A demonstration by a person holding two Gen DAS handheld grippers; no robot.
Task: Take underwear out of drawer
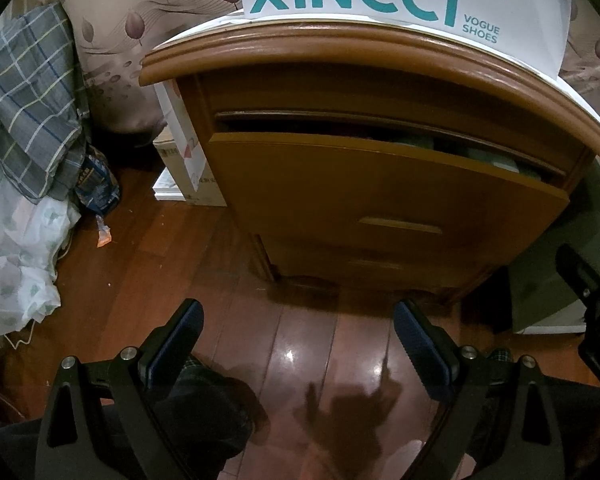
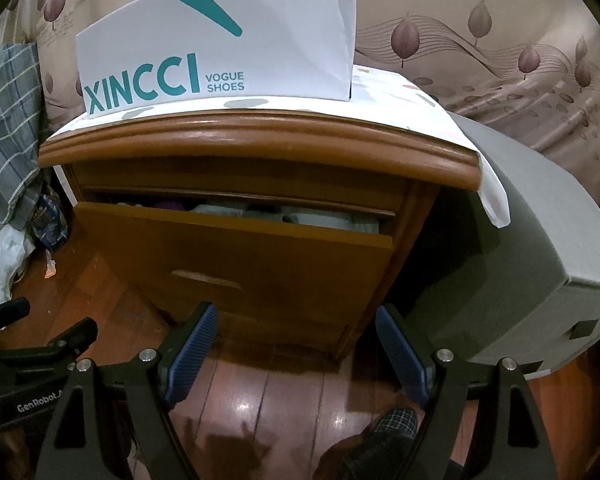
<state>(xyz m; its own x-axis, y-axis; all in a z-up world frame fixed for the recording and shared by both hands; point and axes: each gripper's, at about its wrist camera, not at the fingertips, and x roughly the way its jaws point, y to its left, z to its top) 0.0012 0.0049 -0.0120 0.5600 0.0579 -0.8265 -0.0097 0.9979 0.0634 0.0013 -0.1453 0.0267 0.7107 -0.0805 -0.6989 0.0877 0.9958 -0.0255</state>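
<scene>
Wooden top drawer [image 2: 236, 252] partly open, pale folded underwear [image 2: 300, 218] inside

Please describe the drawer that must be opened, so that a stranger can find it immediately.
Find the wooden nightstand carrying a white XINCCI shoe box. The top drawer sits directly under its rounded top edge. Unlike the shut drawer below, it is pulled out slightly, with folded clothes showing in the gap.

Both handheld grippers hover low, fingers pointing forward. The left gripper [image 1: 296, 344] spreads its blue-padded fingers [image 1: 176, 344] wide, holding nothing. The right gripper [image 2: 296, 344] is likewise spread and empty, just beside the left.
</scene>
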